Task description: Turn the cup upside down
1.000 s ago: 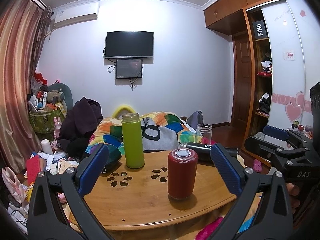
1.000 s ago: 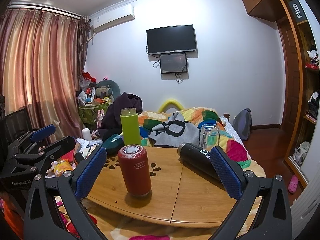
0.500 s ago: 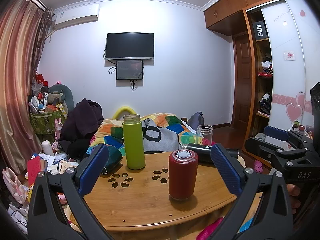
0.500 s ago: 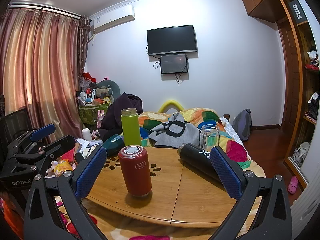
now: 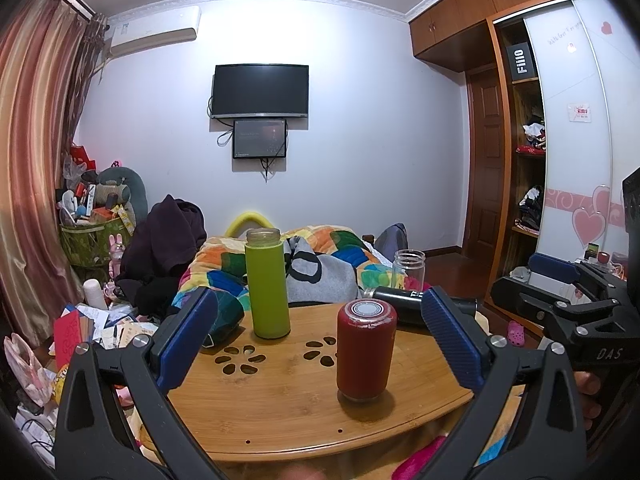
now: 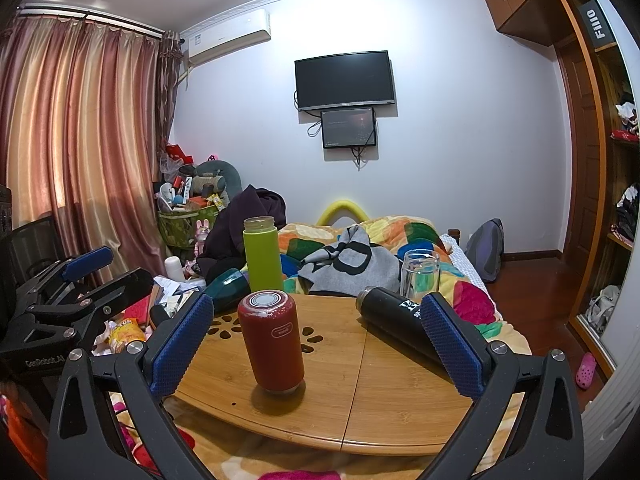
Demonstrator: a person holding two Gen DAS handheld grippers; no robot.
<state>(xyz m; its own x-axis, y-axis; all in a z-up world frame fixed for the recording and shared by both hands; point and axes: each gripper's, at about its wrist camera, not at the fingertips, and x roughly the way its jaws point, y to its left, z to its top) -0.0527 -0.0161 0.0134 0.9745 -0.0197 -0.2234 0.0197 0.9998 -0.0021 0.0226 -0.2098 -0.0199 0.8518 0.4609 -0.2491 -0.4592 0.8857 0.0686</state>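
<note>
A red cup point(image 5: 366, 350) stands on the wooden table point(image 5: 280, 404) with its flat base up; it also shows in the right wrist view point(image 6: 273, 342). A green cup point(image 5: 267, 284) stands upright at the back left, open mouth up, also seen in the right wrist view point(image 6: 262, 254). A clear glass cup point(image 6: 419, 274) stands upright at the back right. A black bottle point(image 6: 394, 322) lies on its side. My left gripper point(image 5: 320, 340) is open and empty, in front of the table. My right gripper point(image 6: 316, 346) is open and empty, also short of the table.
A dark teal cup point(image 6: 228, 288) lies at the table's far left edge. A bed with a colourful quilt point(image 6: 380, 240) lies behind the table. Clutter covers the floor at the left point(image 5: 100, 320). A wardrobe point(image 5: 560, 160) stands at the right.
Both views shift only slightly; the grippers stay open and the cups have not moved.
</note>
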